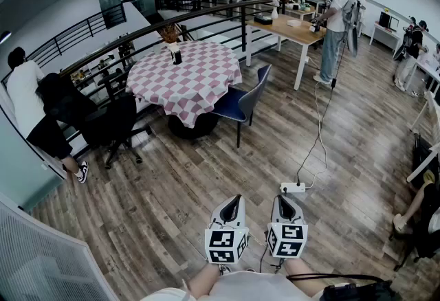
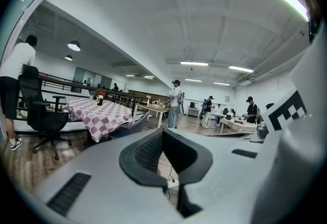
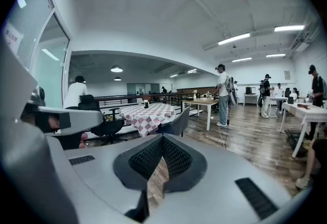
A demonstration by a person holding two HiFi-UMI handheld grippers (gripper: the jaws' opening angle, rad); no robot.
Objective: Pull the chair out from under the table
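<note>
The checkered table [image 1: 184, 76] stands well ahead of the jaws, with the blue chair [image 1: 242, 102] tucked at its edge, out of reach. The left gripper [image 1: 232, 202] and right gripper [image 1: 284, 201] sit side by side, jaws closed on nothing, seemingly idle for the approach.

One left hand-held gripper [image 1: 235, 200], one right hand-held gripper [image 1: 283, 201], one blue chair [image 1: 240, 102], one black office chair [image 1: 120, 121] and one checked tabletop [image 1: 199, 80] are counted.
</note>
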